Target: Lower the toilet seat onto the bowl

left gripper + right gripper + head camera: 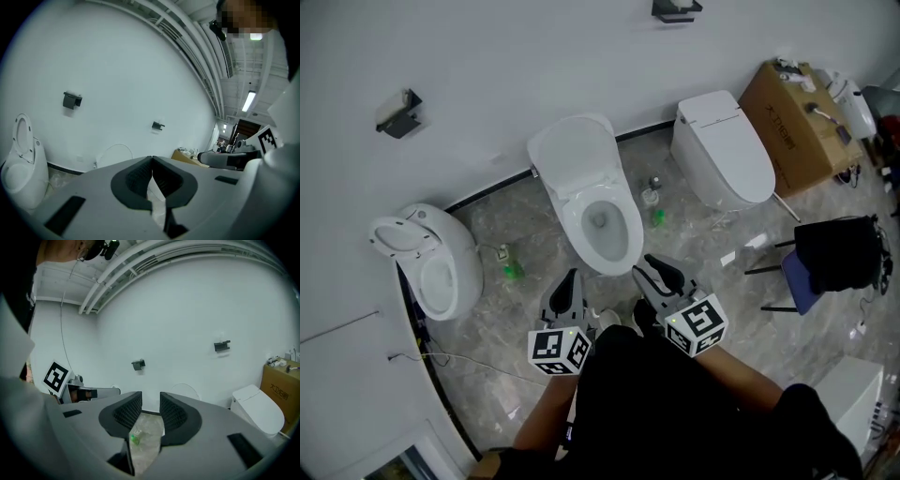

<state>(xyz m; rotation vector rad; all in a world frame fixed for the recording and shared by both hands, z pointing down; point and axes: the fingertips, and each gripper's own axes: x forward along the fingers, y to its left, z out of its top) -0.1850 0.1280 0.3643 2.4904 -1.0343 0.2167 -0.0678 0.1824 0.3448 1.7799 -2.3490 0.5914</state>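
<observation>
**Toilet seat and bowl, seen from above**

The white oval toilet seat lies flat on the rim of the white bowl, whose opening shows through the ring. Behind it the solid lid stands raised toward the wall. The toilet stands on the grey marbled floor.

We see our left claw with its jaws pressed together at the tips and nothing between them. Just past the tips, a white raised lid leans against the wall. A second toilet, its lid upright, stands at the floor's far edge on the left. One black holder hangs high on the wall and another holder hangs lower. A cardboard box sits to the right.
</observation>
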